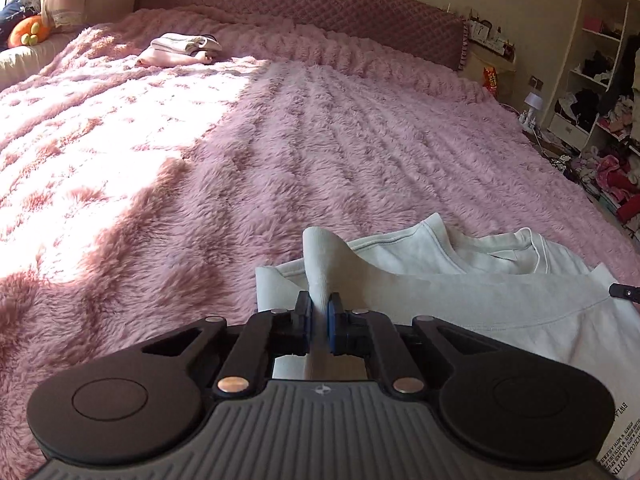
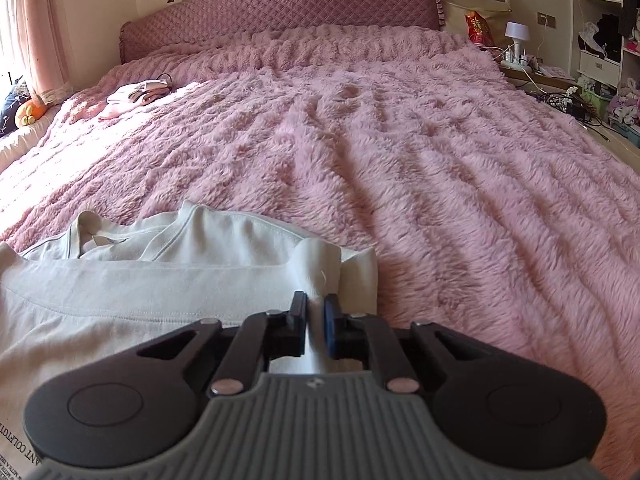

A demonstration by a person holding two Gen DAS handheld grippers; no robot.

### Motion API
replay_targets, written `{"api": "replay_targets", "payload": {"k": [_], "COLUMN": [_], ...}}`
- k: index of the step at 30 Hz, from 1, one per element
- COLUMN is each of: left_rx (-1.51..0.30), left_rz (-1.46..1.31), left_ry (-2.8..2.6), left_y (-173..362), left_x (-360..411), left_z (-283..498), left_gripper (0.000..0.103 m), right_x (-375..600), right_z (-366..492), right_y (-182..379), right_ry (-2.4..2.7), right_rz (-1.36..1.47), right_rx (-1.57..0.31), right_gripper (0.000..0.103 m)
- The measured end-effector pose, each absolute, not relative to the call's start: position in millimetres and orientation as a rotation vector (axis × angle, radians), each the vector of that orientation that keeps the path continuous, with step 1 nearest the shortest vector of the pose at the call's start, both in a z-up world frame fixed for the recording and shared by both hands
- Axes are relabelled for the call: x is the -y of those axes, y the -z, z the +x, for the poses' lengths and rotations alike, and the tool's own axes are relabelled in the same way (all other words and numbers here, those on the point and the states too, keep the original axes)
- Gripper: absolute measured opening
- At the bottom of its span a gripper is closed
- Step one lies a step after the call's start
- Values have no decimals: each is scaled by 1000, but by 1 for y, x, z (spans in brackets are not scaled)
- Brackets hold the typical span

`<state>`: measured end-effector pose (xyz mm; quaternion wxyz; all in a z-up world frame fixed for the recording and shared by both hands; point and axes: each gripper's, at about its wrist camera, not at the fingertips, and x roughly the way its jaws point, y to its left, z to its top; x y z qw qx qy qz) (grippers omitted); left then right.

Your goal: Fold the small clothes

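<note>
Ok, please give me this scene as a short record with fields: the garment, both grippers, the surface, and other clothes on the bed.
garment: white shirt, partly folded, neckline at the far side
left gripper: shut on a fold at the shirt's left edge
right gripper: shut on a fold at the shirt's right edge
surface: pink blanket on a bed
other clothes: small pile far left, near the headboard
fold state: not finished
</note>
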<state>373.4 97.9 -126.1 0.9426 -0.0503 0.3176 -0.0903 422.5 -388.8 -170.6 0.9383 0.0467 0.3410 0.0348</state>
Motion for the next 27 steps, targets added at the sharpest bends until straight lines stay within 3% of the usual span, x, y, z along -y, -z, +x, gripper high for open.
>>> {"api": "replay_targets", "payload": {"k": [2,4,5,7,9,10,13,16,22,27], "left_rx": [-611,-718,-766,-806,-819,-821,-797,-746,-694,-798], "left_rz": [-66,-85,-114,-162,-209,-225,-245,-270,-368,-432], "left_ry": [160,133,126,114,122,129,147,228,345,343], "left_y": [123,137,145,155,153,148,130,114,118,146], "left_x": [-92,-90,-92,-100,-108,-113,-125,-139,-175,-192], "left_z": [370,385,392,399,400,397,374,325,222,204], "left_gripper": [8,8,9,19,22,28,42,58,66,66], "right_x": [384,379,376,374,376,379,386,389,389,401], "right_z": [419,423,426,428,425,420,391,337,226,192], "right_y": [169,175,181,189,186,181,158,137,136,157], "right_ry": [-58,-40,-22,15,29,39,4,-90,-181,-167], "right_rz": [71,53,40,1,12,30,89,145,150,154], "right_rx": [-641,-662,-692,-714,-705,-693,-633,-588,-631,-706], "right_gripper": [3,3,10,22,28,33,35,42,52,57]}}
